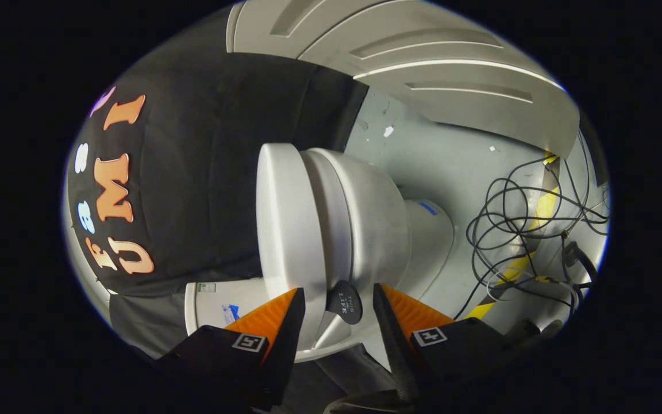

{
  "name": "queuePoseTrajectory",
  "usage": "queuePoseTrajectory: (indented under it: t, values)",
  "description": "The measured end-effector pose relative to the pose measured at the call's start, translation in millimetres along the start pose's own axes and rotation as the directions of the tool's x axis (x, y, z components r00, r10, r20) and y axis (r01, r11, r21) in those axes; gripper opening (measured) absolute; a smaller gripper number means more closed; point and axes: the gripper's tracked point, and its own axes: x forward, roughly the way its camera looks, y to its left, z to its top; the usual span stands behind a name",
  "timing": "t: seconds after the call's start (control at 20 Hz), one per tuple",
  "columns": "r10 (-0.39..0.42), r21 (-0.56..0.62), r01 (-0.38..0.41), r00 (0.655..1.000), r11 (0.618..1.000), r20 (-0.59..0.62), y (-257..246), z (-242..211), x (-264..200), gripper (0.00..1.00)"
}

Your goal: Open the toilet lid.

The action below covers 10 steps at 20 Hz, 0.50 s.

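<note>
Both fingers (295, 310) straddle toilet lid (288, 218) — contact unclear.

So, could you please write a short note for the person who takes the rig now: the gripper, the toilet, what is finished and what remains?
Gripper: open, holding nothing; its fingers stand on either side of the lid's near edge without pressing on it.
Toilet lid: just ahead of the fingers, apparently shut on the seat and bowl. The view is rolled sideways, so the toilet looks tipped over. A small dark round tag sits between the fingers, near the rim.
Cables lie on the floor beyond the bowl.
Done: the approach to the lid's edge.
Left: catch the edge and lift the lid fully open.
</note>
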Motion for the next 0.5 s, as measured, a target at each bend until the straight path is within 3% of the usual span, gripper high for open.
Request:
queuePoseTrajectory:
  t: [0.1,0.2,0.25,0.4,0.5]
  values:
    - [-0.010,0.011,0.010,1.000,1.000,-0.004,-1.6,-1.5,2.3,0.75]
    - [-0.007,0.009,0.006,1.000,1.000,0.017,-2.6,3.0,-0.2,0.60]
    - [0.004,0.020,-0.005,1.000,1.000,0.014,-1.5,4.2,-2.2,0.44]
    - [0.001,0.030,-0.001,1.000,1.000,-0.002,-3.5,2.0,5.6,0.43]
    - [-0.007,0.012,0.007,1.000,1.000,0.008,-5.5,4.7,11.0,0.24]
